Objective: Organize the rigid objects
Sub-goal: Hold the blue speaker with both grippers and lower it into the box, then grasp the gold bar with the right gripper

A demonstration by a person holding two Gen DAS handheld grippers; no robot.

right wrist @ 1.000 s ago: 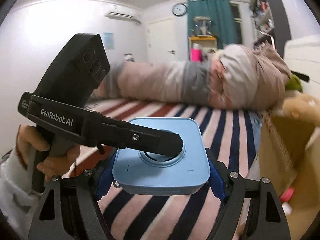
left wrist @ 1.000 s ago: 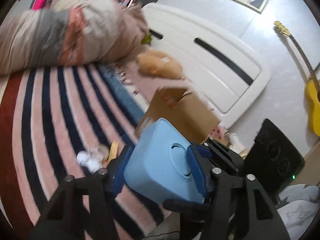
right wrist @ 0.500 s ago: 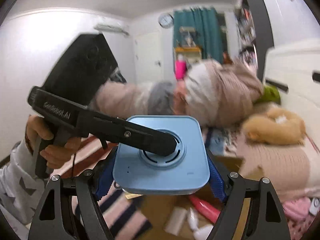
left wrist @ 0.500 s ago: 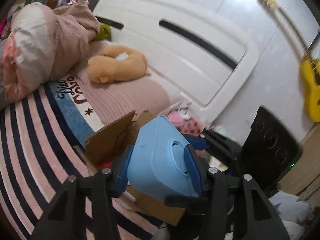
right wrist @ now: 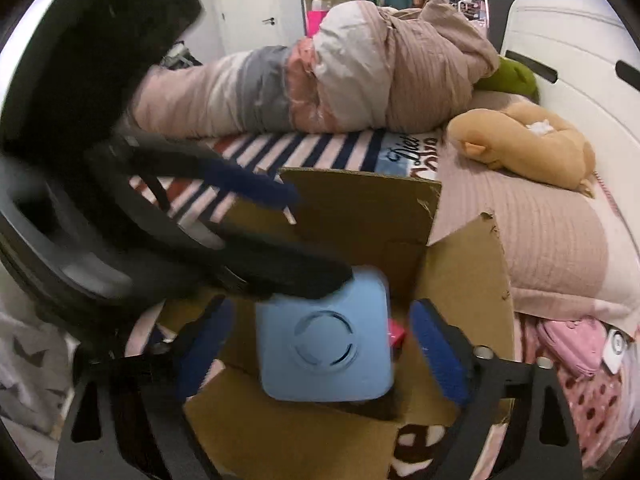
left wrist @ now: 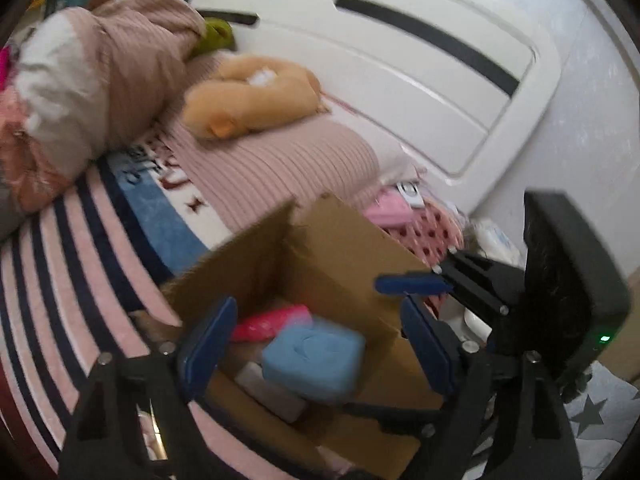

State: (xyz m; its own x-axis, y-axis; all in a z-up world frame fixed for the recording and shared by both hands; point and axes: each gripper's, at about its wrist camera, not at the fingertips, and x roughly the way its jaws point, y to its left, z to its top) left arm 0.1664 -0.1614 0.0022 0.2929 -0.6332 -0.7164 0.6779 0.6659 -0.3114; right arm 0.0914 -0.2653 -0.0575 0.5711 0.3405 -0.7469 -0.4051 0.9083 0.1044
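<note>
Both grips released: left hand-held gripper (left wrist: 318, 344) and right hand-held gripper (right wrist: 322, 354) now stand apart, no longer clamped on the pale blue rounded-square plastic device (left wrist: 314, 362). It lies below them inside the open brown cardboard box (left wrist: 340, 248). This item looks stowed.

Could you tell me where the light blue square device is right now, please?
In both wrist views the light blue device sits low in the middle, inside the open cardboard box on the bed, beside a pink item and between both open hand-held grippers' fingers.
</note>
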